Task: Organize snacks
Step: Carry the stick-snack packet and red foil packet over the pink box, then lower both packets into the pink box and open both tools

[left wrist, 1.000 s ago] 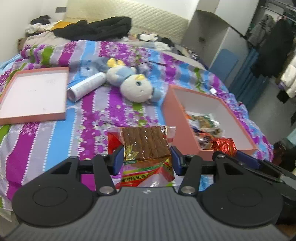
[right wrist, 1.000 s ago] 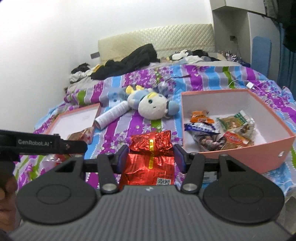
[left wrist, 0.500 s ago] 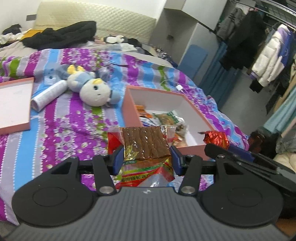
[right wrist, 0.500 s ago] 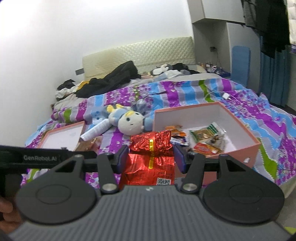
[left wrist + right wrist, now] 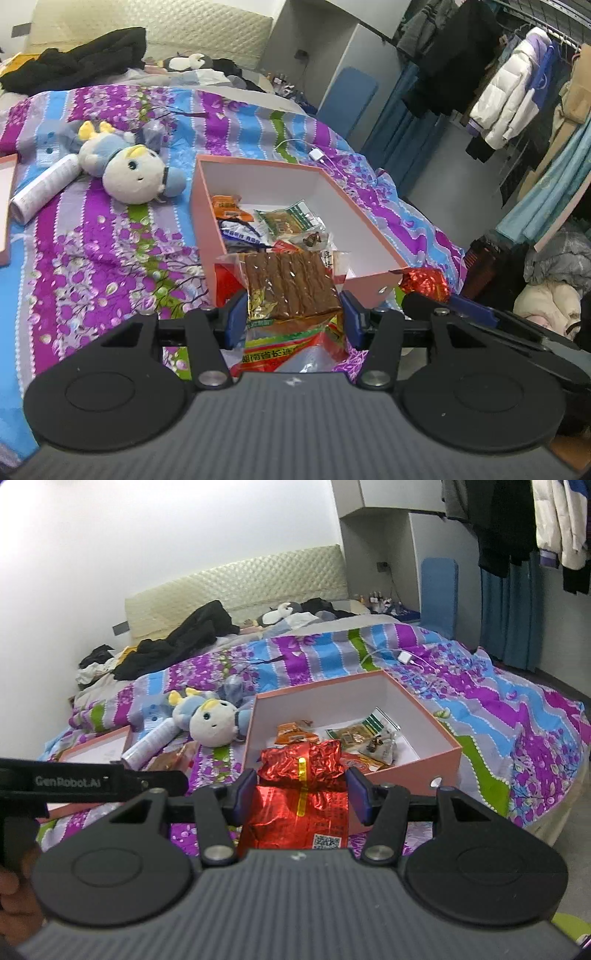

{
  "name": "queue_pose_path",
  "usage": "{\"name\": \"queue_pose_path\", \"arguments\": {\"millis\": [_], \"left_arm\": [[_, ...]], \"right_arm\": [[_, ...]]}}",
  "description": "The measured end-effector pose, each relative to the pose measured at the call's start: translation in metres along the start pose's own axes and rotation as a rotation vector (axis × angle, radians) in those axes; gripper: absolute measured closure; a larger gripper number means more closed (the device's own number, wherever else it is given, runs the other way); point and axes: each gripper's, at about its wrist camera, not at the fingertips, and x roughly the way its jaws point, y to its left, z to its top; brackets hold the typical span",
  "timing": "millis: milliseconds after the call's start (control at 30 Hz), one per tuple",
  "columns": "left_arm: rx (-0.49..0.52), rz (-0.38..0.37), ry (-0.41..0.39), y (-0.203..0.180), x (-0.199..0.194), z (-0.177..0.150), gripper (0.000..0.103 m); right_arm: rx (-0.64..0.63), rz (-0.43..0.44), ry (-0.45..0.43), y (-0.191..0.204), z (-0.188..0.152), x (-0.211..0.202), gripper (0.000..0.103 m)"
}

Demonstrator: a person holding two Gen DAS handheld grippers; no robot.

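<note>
Both grippers had swung closer to the pink box (image 5: 373, 275). Left gripper (image 5: 293, 314) pinched the brown snack pack (image 5: 291, 284), right gripper (image 5: 302, 794) clamped the red foil pack (image 5: 301, 775); beyond lay the plush toy (image 5: 212, 723).

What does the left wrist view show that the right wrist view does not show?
Only the left wrist view shows the left gripper shut on a clear packet of brown snack sticks. Only the right wrist view shows the right gripper shut on a crinkled red foil packet with its QR code visible. Both show the open pink cardboard box and the white-and-blue plush toy.
</note>
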Motion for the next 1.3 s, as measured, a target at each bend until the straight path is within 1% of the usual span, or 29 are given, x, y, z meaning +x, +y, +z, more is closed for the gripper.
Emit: {"name": "queue_pose_path", "arguments": {"millis": [133,300,400,633,1000,1300], "left_arm": [[0.012,-0.009,0.018,0.002,0.023,0.011,0.045],[0.037,0.003,0.020,0.011,0.053,0.029,0.045],[0.046,0.015,0.017,0.018,0.070,0.041,0.045],[0.047,0.013,0.033,0.031,0.108,0.067,0.045],[0.043,0.035,0.065,0.049,0.174,0.099,0.045],[0.068,0.049,0.048,0.061,0.220,0.137,0.045]], "right_arm": [[0.016,-0.003,0.009,-0.010,0.005,0.016,0.047],[0.002,-0.018,0.006,-0.017,0.011,0.042,0.047],[0.014,-0.007,0.018,-0.023,0.015,0.063,0.047],[-0.011,-0.007,0.018,-0.025,0.027,0.102,0.047],[-0.003,0.015,0.048,-0.035,0.047,0.166,0.047],[-0.008,-0.002,0.055,-0.047,0.065,0.216,0.047]]}}
